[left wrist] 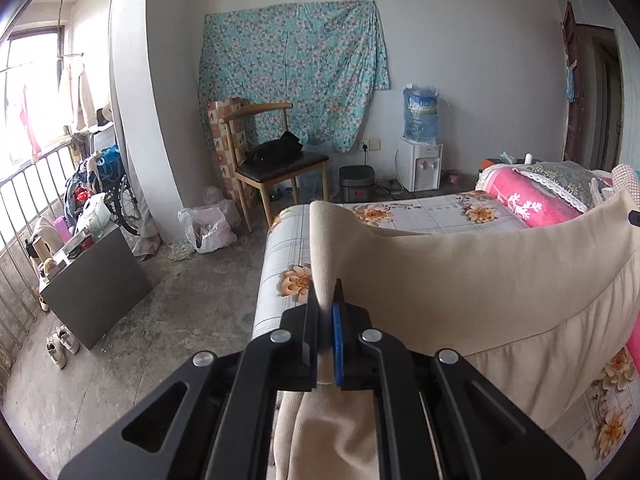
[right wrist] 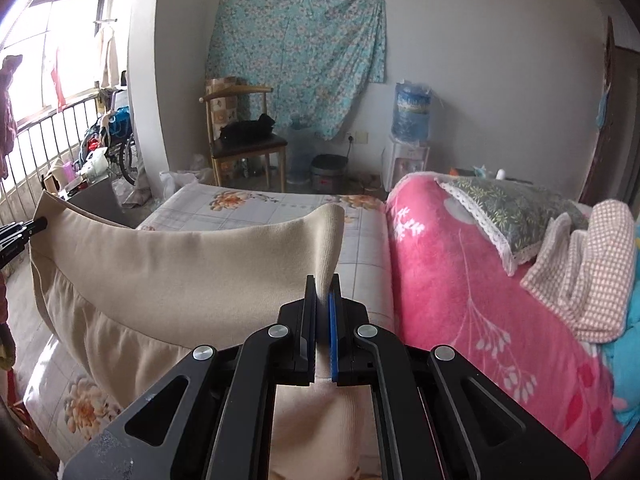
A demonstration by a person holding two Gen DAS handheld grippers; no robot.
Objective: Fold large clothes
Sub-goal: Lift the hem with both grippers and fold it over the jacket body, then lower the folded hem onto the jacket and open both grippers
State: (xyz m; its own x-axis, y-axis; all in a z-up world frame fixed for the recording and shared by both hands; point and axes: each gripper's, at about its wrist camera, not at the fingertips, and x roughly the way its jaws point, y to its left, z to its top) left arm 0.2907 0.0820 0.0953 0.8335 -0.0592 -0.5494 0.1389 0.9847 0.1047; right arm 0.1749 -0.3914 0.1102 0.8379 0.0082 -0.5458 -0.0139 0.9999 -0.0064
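Pinching the cloth tight, the left claw (left wrist: 325,300) has its two black jaws pressed together on one top corner of a big cream garment (left wrist: 460,272). A flap of that corner sticks up just past the claw's tips, and more cream cloth hangs under the claw. From there the top edge of the garment runs off to the claw's right side, dipping a bit in the middle. The right claw (right wrist: 325,294) is squeezed closed too, and it holds the other top corner of the cream garment (right wrist: 180,264) the same way. For this claw the cloth spreads away to its left, and the tip of the other claw can be seen far out at that edge. The garment hangs between the two claws like a soft sheet, with its lower part drooping down toward the bed (right wrist: 280,204). The bed, with its orange flower sheet, lies ahead of and below both claws. A pink blanket (right wrist: 460,280) is piled just to the right of the right claw.
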